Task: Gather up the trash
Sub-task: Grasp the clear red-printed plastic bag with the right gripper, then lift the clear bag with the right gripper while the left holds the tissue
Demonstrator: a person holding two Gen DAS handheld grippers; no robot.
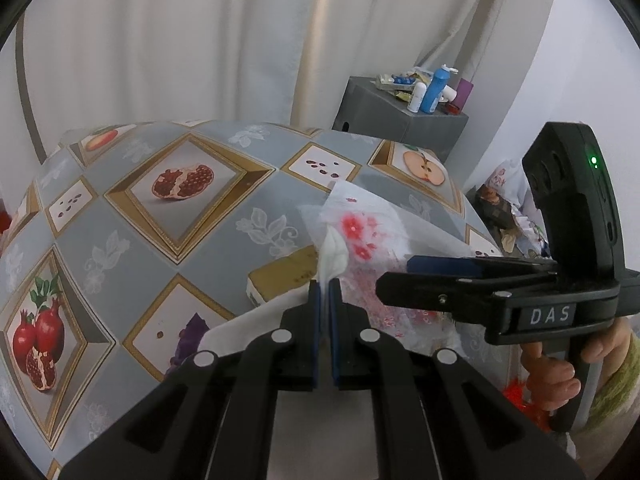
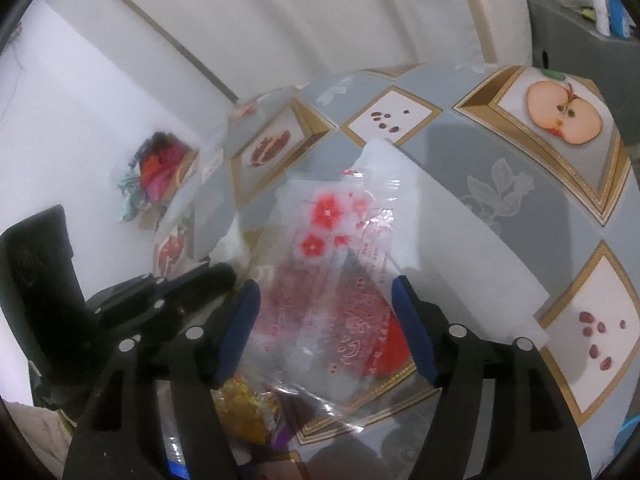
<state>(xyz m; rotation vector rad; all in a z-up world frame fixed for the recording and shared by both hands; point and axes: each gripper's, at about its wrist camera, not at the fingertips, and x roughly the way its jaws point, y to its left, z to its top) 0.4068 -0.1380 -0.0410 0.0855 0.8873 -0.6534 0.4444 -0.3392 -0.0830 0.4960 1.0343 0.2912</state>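
Note:
A clear plastic bag (image 1: 372,240) with red flower print is held up over the table's right part; it also shows in the right wrist view (image 2: 332,280). My left gripper (image 1: 325,286) is shut on the bag's white edge. My right gripper (image 2: 326,300) is open, its blue pads on either side of the bag's lower part; in the left wrist view it (image 1: 394,276) comes in from the right beside the bag. A white sheet (image 2: 448,240) lies under the bag on the fruit-print tablecloth (image 1: 132,240).
A small gold and white box (image 1: 280,276) lies behind the bag. A grey cabinet (image 1: 384,116) with bottles stands at the back right by the curtain. A yellow wrapper (image 2: 244,404) shows below the table's edge. Colourful clutter (image 2: 154,172) lies past the table's far left.

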